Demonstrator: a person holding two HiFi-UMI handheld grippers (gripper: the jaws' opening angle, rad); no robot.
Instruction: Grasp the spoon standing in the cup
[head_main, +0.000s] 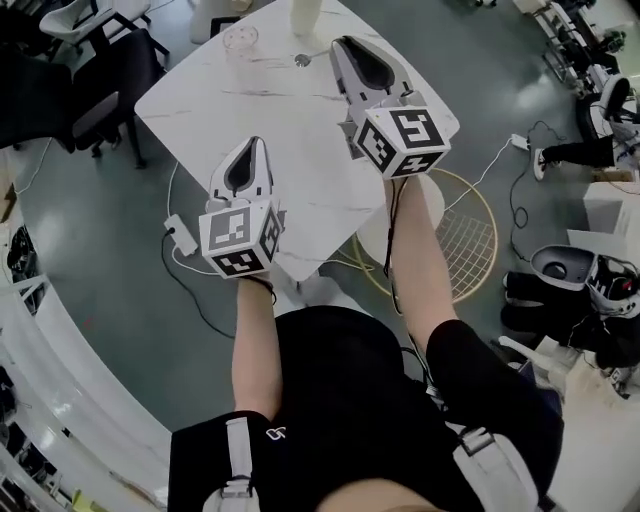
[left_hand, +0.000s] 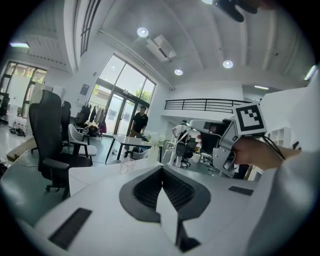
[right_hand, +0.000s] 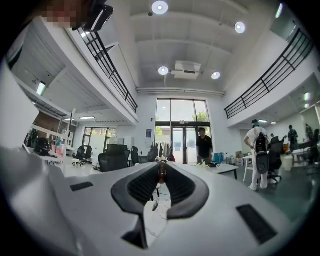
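My right gripper (head_main: 337, 46) is held high over the white marble table (head_main: 200, 100), shut on a thin spoon (head_main: 303, 60). In the right gripper view the spoon's brown handle end is pinched between the fingertips (right_hand: 161, 170), and its bowl (right_hand: 156, 205) hangs below them. A clear glass cup (head_main: 240, 38) stands at the table's far side with nothing in it, and shows ahead of the jaws in the left gripper view (left_hand: 127, 164). My left gripper (head_main: 250, 150) hovers over the near half of the table, its jaws shut and holding nothing (left_hand: 161, 170).
A white vase (head_main: 305, 15) stands at the table's far edge. Black office chairs (head_main: 100, 90) sit to the left, and a yellow wire stool (head_main: 470, 240) to the right. A power strip and cable (head_main: 180, 235) lie on the floor. People stand in the distance.
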